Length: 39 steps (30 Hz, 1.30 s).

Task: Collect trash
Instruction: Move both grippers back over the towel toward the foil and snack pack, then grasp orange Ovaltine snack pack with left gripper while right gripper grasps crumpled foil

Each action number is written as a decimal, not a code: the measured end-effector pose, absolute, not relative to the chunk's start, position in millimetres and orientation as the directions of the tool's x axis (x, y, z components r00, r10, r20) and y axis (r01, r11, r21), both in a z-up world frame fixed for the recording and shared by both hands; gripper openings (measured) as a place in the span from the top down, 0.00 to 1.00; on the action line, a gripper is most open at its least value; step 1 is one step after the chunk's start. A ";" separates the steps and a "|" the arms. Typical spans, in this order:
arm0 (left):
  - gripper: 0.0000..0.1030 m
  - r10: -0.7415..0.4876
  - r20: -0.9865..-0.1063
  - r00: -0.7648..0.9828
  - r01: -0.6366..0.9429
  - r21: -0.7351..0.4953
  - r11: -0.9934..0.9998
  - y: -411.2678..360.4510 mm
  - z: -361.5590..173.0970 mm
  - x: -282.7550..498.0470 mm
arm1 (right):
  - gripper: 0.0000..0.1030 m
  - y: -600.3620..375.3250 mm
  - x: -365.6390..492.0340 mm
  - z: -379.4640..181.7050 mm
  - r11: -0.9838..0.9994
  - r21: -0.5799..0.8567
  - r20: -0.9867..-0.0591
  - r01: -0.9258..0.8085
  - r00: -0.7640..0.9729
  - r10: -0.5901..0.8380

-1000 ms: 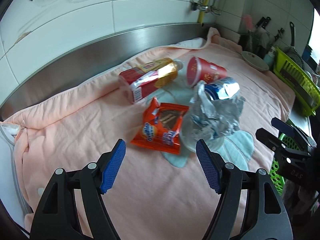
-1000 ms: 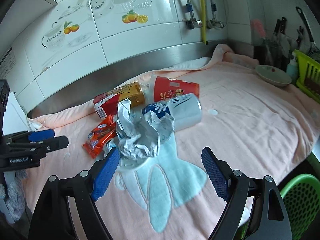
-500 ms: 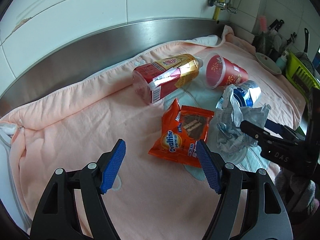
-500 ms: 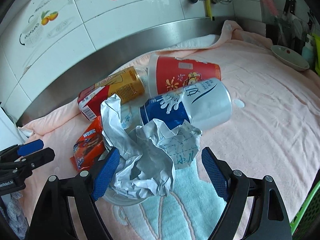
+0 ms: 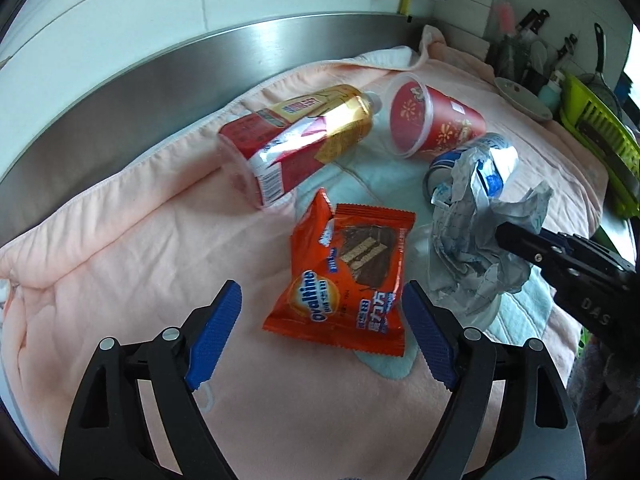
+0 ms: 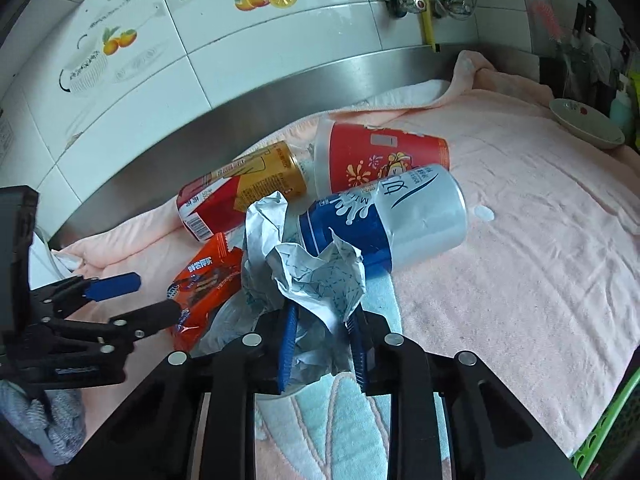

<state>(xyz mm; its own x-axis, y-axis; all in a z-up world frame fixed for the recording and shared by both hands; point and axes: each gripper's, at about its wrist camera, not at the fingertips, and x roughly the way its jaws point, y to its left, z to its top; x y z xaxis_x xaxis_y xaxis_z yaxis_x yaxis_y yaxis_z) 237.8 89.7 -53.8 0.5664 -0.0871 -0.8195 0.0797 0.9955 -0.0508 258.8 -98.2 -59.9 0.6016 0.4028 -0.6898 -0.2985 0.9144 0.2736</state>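
The crumpled grey-white paper wrapper point(image 6: 316, 280), lying on a pink towel point(image 6: 520, 240) spread over the table, is pinched between the blue-padded fingers of the right gripper point(image 6: 322, 344), which are drawn in against its lower folds (a grip low on the wad probably keeps it from slipping out). It rests against a blue and silver milk can point(image 6: 392, 220) lying on its side, on which "MILK" can partly be read. Just beside the wrapper lies an orange foil snack packet point(image 5: 348, 276) marked "ovaltine"; the left gripper point(image 5: 320, 324) is held over its near end with fingers spread wide, apparently lined up to take it next. Farther back, a red and gold plastic bottle point(image 5: 296, 148) and a red plastic cup point(image 5: 432, 120) lie tipped over. A green basket point(image 6: 612, 428) at the table's edge is likely the destination.
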 end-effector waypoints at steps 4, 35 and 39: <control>0.18 -0.099 -0.824 0.558 0.108 -0.045 0.993 84.2 -58.9 244.0 | 0.87 -106.7 252.1 -52.9 0.910 0.287 -0.669 -0.300 0.617 0.414; 0.52 -0.186 -0.767 0.614 0.179 -0.094 0.979 65.5 -32.0 212.3 | 0.90 -204.3 146.1 7.7 0.956 0.246 -0.540 -0.163 0.795 0.274; 0.52 -0.222 -0.744 0.630 0.231 -0.094 0.968 43.5 -15.9 197.5 | 0.90 -241.0 128.2 3.9 0.970 0.228 -0.548 -0.080 0.813 0.196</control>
<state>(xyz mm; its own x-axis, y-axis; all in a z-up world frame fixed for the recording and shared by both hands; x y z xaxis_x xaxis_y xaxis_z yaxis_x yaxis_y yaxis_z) 197.5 43.5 -15.9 0.6301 -0.2224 -0.7440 0.2313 0.9684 -0.0936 128.2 -241.0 3.9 0.8129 0.1961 -0.5483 -0.0801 0.9703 0.2282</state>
